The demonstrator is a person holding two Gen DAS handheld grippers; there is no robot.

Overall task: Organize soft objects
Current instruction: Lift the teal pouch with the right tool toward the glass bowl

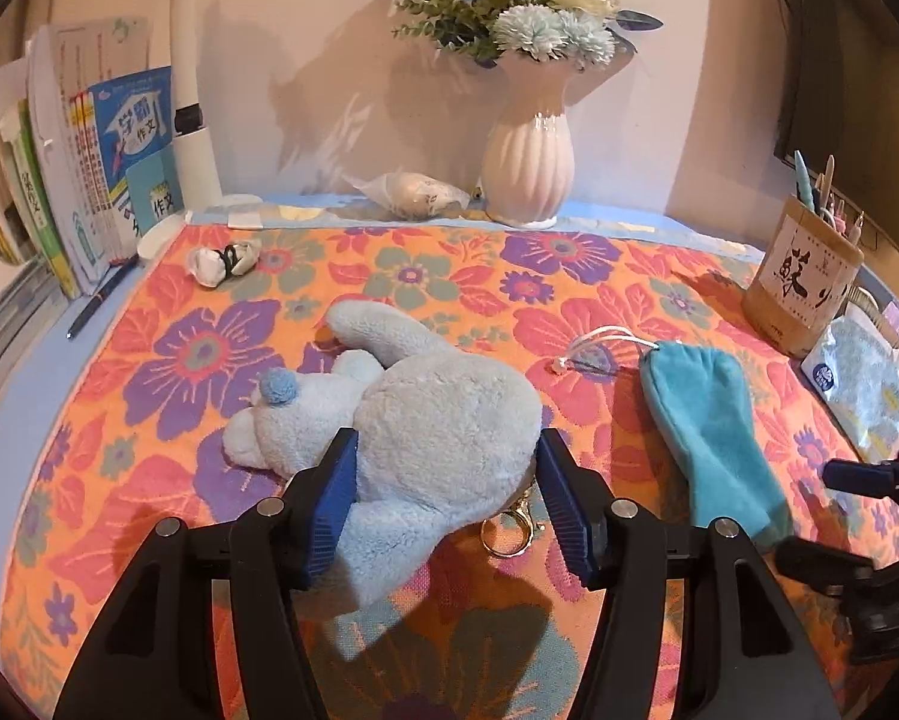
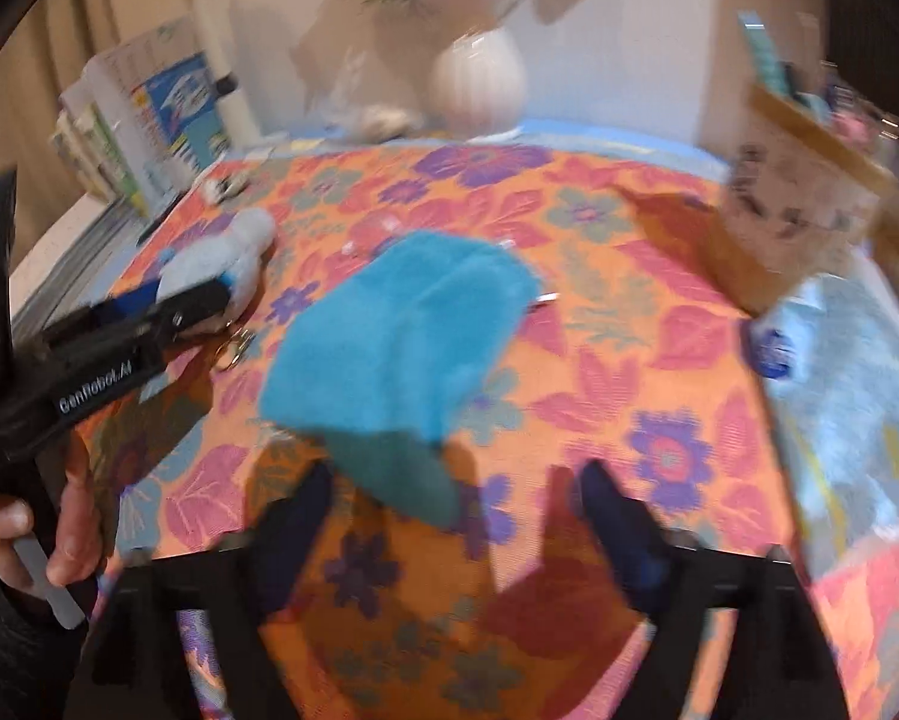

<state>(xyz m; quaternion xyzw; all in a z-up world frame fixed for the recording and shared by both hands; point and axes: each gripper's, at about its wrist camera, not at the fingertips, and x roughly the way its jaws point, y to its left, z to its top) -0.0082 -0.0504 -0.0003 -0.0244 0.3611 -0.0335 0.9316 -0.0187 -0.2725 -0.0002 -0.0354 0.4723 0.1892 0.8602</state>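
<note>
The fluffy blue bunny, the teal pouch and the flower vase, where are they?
plush bunny (image 1: 443, 420): left wrist view, on its round body.
teal pouch (image 2: 401, 330): right wrist view, on its middle.
white vase (image 1: 527, 168): left wrist view, on its ribbed belly.

right view motion-blurred, pen holder (image 2: 809, 204) lettering unreadable

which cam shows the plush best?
Left wrist. The plush lies sharp and nearly whole between the open left gripper fingers, keyring visible. Right wrist shows only a small, blurred part of it at the left edge, partly behind that gripper.
</note>
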